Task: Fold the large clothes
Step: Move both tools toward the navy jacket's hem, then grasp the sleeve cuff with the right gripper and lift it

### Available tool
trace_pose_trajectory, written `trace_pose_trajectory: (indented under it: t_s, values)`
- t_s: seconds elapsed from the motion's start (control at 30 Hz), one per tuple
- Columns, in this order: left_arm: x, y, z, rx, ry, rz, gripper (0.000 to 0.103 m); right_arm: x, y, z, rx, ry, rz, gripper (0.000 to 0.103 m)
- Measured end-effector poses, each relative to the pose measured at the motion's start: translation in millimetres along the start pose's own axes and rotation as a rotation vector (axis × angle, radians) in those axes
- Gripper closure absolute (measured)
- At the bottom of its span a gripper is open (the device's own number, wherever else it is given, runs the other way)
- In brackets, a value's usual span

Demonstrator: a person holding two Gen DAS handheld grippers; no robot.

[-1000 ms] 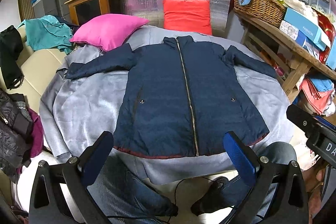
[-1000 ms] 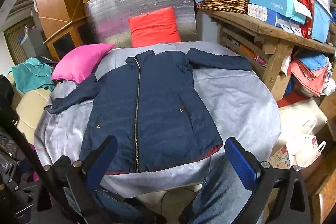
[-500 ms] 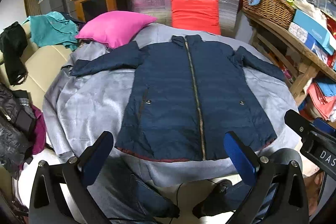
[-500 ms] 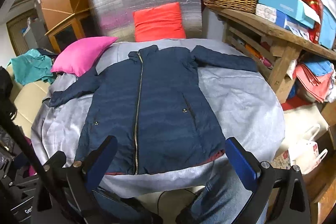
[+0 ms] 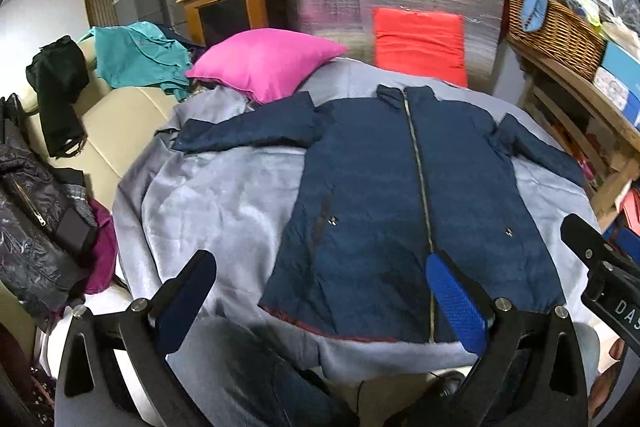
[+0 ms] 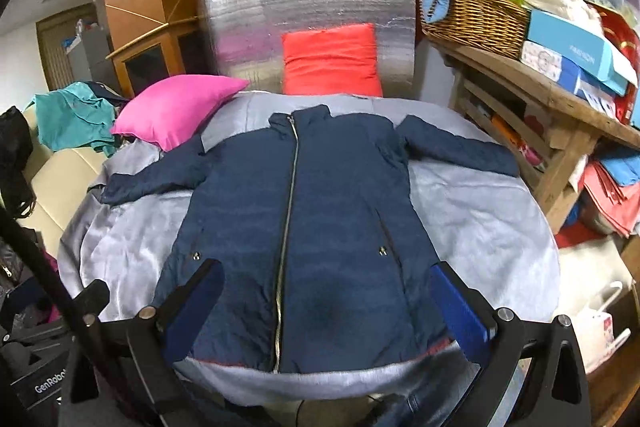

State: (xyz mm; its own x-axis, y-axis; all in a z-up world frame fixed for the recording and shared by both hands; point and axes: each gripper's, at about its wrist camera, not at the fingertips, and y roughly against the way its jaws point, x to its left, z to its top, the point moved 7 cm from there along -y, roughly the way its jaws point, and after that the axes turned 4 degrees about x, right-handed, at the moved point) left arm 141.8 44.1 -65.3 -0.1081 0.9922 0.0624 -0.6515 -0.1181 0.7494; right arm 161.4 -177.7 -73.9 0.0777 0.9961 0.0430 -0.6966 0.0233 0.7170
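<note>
A navy zipped jacket (image 5: 384, 211) (image 6: 304, 227) lies flat, front up, on a round table under a grey cloth (image 5: 216, 203) (image 6: 480, 211). Both sleeves are spread sideways. Its red-lined hem faces me at the near edge. My left gripper (image 5: 320, 299) is open, hovering over the hem's left part, with the blue fingertips (image 5: 452, 299) wide apart and nothing between them. My right gripper (image 6: 326, 307) is open too, above the hem's middle, straddling the zip; it holds nothing. The other gripper's body shows at the edge of each view.
A pink cushion (image 5: 264, 61) and a red cushion (image 5: 420, 41) sit at the table's far side against a silver panel (image 6: 308, 19). A wooden shelf with a wicker basket (image 6: 476, 19) stands right. A beige sofa (image 5: 108, 123) with clothes is left. A person's jeans (image 5: 256, 379) are below.
Both grippers have moved forward and lower toward the jacket's hem, so the jacket looks larger. The jacket has not moved. Both stay open.
</note>
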Motion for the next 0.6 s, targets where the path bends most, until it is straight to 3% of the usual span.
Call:
trace_pose_trajectory:
  t_s: [0.3,0.4,0.47,0.6]
  values:
    - [-11,-28,26,0.004,-0.013,0.003,0.0,-6,-30,22,0.016,-0.01,-0.005,0.0]
    - [-19,-38,38,0.0,-0.02,0.004,0.0,-12,-37,35,-0.004,-0.032,0.021,0.0]
    - [-25,-44,47,-0.009,-0.026,0.002,0.0,-20,-44,45,-0.003,-0.075,0.095,0.0]
    - [-40,-51,62,-0.023,-0.041,-0.011,0.0,-42,-53,64,-0.025,-0.15,0.155,0.0]
